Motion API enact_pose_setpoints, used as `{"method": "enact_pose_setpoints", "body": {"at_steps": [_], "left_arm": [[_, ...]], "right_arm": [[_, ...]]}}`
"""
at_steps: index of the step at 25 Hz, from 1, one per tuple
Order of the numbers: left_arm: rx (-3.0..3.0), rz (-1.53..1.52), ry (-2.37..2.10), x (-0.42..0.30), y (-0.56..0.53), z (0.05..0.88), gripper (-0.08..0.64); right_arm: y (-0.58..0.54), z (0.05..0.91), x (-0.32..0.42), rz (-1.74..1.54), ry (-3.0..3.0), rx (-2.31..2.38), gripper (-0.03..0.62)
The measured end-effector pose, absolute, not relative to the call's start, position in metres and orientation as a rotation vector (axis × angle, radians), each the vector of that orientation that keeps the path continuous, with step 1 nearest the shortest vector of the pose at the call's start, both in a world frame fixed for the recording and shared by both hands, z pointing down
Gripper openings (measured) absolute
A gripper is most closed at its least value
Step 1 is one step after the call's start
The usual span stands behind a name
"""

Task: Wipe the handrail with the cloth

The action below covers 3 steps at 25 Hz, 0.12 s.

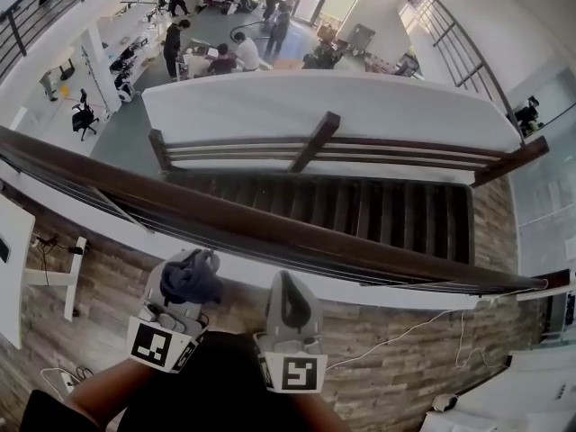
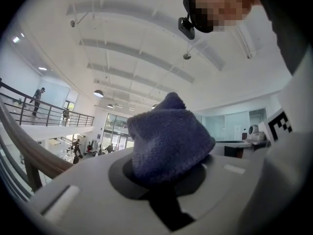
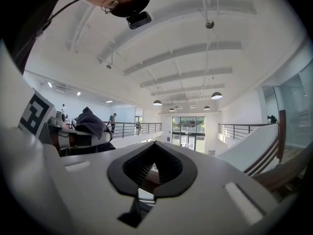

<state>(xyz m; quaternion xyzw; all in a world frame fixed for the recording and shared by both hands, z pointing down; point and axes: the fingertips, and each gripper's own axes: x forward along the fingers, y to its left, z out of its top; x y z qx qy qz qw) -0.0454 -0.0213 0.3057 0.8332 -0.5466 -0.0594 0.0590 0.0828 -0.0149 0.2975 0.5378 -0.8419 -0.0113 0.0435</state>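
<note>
The dark wooden handrail (image 1: 270,232) runs across the head view from upper left to lower right, above a staircase. My left gripper (image 1: 189,270) is on the near side of the rail, apart from it, and is shut on a bunched blue-grey cloth (image 1: 191,277). In the left gripper view the cloth (image 2: 167,136) bulges out over the jaws, and the handrail (image 2: 29,153) passes at the left. My right gripper (image 1: 290,288) is just right of the left one, shut with nothing in it (image 3: 152,169). Its view shows the cloth (image 3: 90,123) at the left and the handrail (image 3: 286,173) at the right.
Beyond the rail are dark stair treads (image 1: 360,210), a second wooden rail (image 1: 342,151) and a white half-wall (image 1: 315,102). Far below, people stand in an open hall (image 1: 216,52). A white cable (image 1: 405,331) crosses the wood floor at the right, and a white table (image 1: 13,268) stands at the left.
</note>
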Motion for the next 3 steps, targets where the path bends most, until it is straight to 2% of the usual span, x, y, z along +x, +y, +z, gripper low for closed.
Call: {"method": "enact_pose_setpoints", "body": {"at_steps": [3], "left_arm": [[2.537,-0.177,-1.651,-0.0456,-0.0294,0.306,0.048]], "right_arm": [[-0.0221,0.2974,0.0821,-0.009,-2.587,1.667,0.0]]}}
